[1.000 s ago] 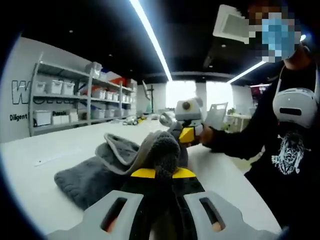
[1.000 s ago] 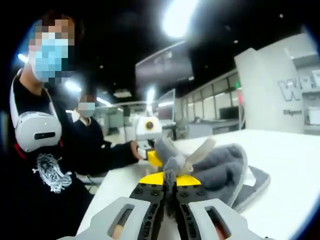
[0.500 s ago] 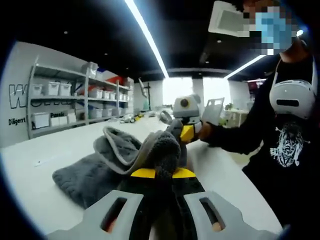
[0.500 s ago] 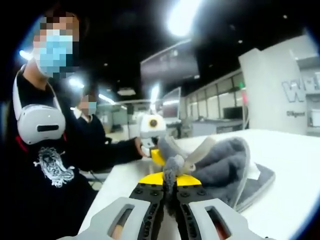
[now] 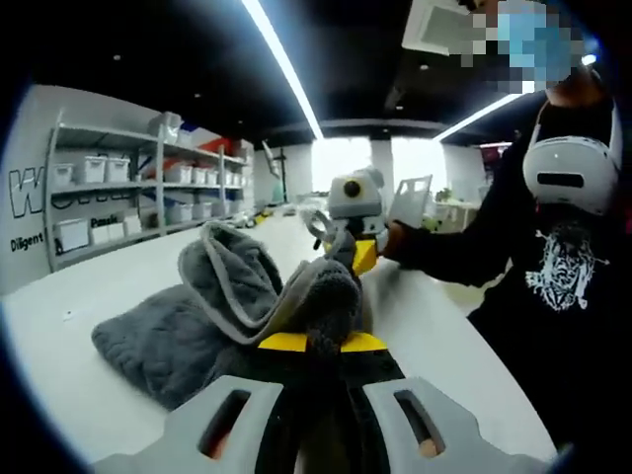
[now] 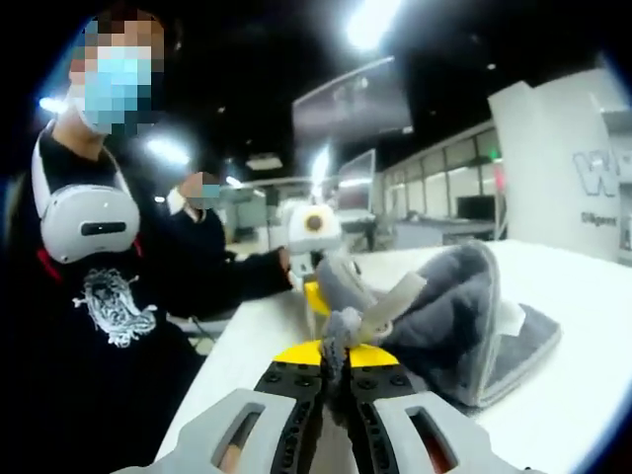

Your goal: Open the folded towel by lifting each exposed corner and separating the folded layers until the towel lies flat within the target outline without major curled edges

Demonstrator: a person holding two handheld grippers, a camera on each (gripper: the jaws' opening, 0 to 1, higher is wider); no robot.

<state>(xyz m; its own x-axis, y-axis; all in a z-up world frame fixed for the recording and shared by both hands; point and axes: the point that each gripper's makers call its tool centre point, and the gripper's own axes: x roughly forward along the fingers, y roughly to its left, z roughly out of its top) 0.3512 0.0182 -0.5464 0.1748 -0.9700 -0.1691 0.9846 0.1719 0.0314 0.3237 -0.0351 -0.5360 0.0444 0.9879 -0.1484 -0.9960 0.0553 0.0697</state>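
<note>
We are working over the white table (image 5: 69,341), where the gray towel (image 5: 163,336) is lying partly heaped, its lower layers resting on the surface while its near edge is being held up between our two tools. In the left gripper view, the left claw (image 5: 321,336) is clamping a bunched corner of that towel tight between its jaws, and the right claw (image 5: 354,259) is showing just beyond it, pinching the neighbouring corner. In the right gripper view, the right claw (image 6: 339,348) is closed on its own tuft of the towel (image 6: 464,316), with a pale hem strip rising from the grip. The held edge is running straight from one claw to the other, the two standing close together, so we judge that spreading them apart along that line should be opening the fold.
</note>
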